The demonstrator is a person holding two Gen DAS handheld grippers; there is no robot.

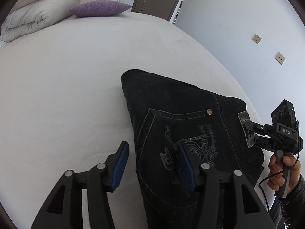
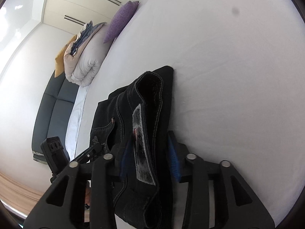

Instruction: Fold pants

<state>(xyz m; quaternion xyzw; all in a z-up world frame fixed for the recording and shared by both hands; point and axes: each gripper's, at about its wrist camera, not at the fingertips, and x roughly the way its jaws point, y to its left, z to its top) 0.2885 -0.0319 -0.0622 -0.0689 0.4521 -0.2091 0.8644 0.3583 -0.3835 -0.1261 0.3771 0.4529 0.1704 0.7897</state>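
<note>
left gripper (image 1: 152, 164) spread, one pad over the back pocket, one off the edge, pinching nothing; right gripper (image 2: 150, 152) jaws apart astride the waistband, pads look clear of the cloth; black pants (image 1: 181, 118) lie folded compact on the white bed (image 1: 76, 76), so likely released after the last fold; purple pillow (image 1: 99, 8) beyond

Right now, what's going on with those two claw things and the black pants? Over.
Left gripper jaws open, straddling the pants' edge. Right gripper jaws open around the waistband. Pants folded on bed. Nothing in the way.
</note>
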